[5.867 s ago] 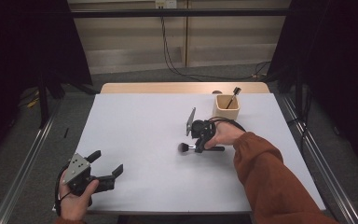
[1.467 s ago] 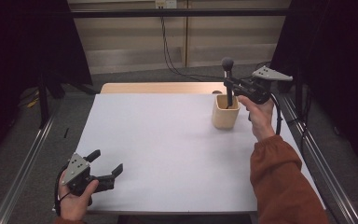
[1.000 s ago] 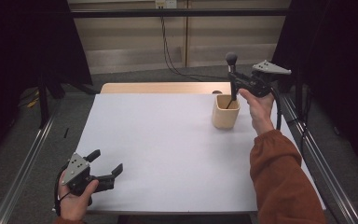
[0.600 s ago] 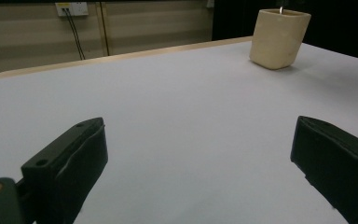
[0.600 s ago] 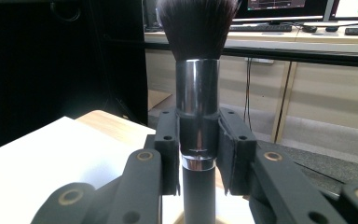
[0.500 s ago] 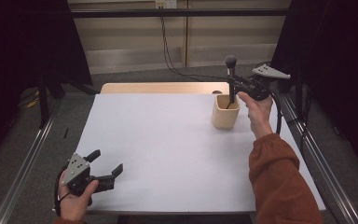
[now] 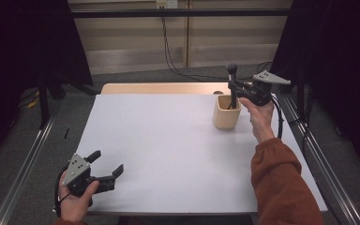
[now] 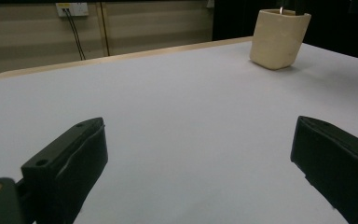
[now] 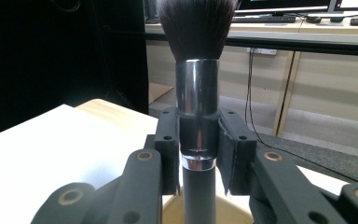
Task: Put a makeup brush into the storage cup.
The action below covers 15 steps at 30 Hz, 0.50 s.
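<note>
Now brush [image 9: 196, 121] upright, bristles topmost

The brush [image 9: 196, 112] had a polished metal ferrule that caught bright reflections, soft dark bristles above it and a matt dark handle below. The cup [image 7: 226, 112] looked like pale, unvarnished wood, smooth and dull. The counter [image 7: 168, 150] carried a matt, smooth whitish cover, with a strip of light wood bare at its far edge. The right gripper [image 9: 196, 151] was matt black plastic with small brass-coloured rivets; the left gripper [image 8: 200, 163] had fingers [image 8: 70, 163] with a dull, rubbery look. A grey matt plate topped each. The sleeve [image 7: 281, 187] was rust-coloured cloth.
</note>
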### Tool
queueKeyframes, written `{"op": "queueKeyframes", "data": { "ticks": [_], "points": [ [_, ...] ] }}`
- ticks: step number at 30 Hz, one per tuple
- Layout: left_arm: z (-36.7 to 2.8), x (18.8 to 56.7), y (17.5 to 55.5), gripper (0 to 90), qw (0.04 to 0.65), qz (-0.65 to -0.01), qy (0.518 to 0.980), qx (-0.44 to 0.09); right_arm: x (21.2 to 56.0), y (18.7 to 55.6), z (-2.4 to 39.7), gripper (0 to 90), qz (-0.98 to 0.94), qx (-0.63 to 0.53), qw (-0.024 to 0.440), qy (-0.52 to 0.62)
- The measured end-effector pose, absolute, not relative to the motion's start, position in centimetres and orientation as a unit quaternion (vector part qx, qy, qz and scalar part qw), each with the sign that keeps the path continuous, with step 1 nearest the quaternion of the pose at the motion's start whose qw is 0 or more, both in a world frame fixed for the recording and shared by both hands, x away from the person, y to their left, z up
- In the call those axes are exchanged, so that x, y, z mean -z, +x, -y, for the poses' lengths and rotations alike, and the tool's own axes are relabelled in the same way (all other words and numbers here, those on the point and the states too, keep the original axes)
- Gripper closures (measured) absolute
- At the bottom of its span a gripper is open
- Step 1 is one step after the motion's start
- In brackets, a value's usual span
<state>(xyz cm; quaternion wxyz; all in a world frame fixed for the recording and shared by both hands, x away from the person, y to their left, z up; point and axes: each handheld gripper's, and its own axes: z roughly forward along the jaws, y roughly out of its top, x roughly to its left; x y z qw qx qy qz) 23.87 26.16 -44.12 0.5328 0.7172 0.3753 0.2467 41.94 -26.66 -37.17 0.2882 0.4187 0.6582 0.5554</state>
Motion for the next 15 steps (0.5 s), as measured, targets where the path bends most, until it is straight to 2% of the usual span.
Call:
{"op": "queueKeyframes", "data": {
  "ticks": [15],
  "points": [
    [-26.2, 44.1, 23.9, 3.7, 0.532, -0.375, 0.717, -0.248, 38.6, 41.8, 26.8, 72.3, -0.662, -0.550, 0.283, 0.424]
  ]
}}
